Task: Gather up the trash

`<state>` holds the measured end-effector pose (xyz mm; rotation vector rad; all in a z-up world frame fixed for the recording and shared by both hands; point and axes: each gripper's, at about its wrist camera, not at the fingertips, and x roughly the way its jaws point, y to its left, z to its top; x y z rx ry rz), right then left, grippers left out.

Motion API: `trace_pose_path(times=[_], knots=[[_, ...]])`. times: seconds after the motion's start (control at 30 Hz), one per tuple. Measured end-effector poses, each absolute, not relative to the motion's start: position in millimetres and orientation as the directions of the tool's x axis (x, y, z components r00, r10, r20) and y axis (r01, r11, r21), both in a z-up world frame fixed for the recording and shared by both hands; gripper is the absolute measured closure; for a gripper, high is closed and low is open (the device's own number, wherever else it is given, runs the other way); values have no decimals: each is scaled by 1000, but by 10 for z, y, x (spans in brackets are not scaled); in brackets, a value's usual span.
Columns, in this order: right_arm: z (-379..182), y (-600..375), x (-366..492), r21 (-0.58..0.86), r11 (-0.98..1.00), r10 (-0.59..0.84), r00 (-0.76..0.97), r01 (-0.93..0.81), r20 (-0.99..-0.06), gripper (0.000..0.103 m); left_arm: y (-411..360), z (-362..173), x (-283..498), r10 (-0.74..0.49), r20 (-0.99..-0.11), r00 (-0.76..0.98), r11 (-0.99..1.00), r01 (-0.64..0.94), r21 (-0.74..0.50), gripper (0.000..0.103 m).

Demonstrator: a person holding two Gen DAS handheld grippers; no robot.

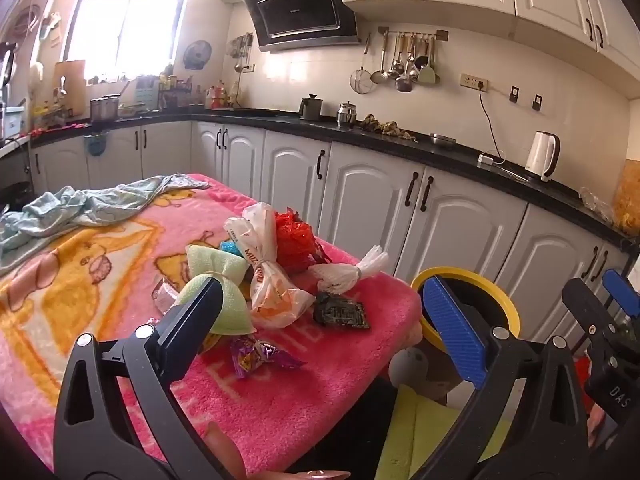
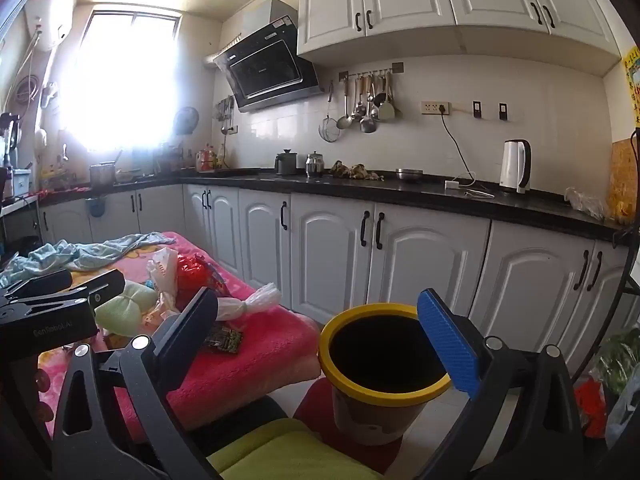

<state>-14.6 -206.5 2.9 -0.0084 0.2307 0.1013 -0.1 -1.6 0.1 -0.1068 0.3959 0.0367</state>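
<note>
- Left gripper (image 1: 320, 320): released, jaws spread wide, nothing between them. It tilts slightly downward over the near edge of the desk (image 1: 280, 412), which is covered by a pink blanket. Its left finger sits in front of a pale green bundle (image 1: 224, 268); its blue-padded right finger sits in front of the yellow-rimmed bin (image 1: 508, 300). No pad touches either.
- Fingertips of the person's hand (image 1: 316, 474) show at the bottom edge of the left wrist view, under the gripper.
- Right gripper (image 2: 324, 332): also released, jaws wide, empty. It points almost level, a little downward, toward the bin (image 2: 332, 372), with the dark mouth of the bin framed between the fingers. It shows at the far right of the left wrist view, to the right of the left gripper.
- Trash lies in a heap on the right near part of the desk: the green bundle, a knotted white and orange plastic bag (image 1: 268, 280), a red crumpled bag (image 1: 294, 240), a white knotted bag (image 1: 348, 270), a dark flat wrapper (image 1: 342, 312), a purple wrapper (image 1: 256, 354). A small blue piece (image 1: 231, 248) sits behind the green bundle.
- A light blue cloth (image 1: 80, 208) lies crumpled at the far left of the desk, well apart from the heap.
- The bin stands on the floor just beside the desk's right end, open and upright.
- Behind, white cabinets run under a black counter (image 2: 400, 196), which carries a white kettle (image 2: 516, 166).
</note>
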Motion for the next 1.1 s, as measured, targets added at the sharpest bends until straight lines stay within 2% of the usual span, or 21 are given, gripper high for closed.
trace_pose_path(times=[0.07,1.1], knots=[[29,-2064,-142,4,995,101,968,-102,-231,6,21,3,-13,0,-382,924,990,-53,-129,11],[44,-2062,-144,1,995,101,968,-103,-232,6,16,89,-44,0,-359,933,991,-47,-123,11]])
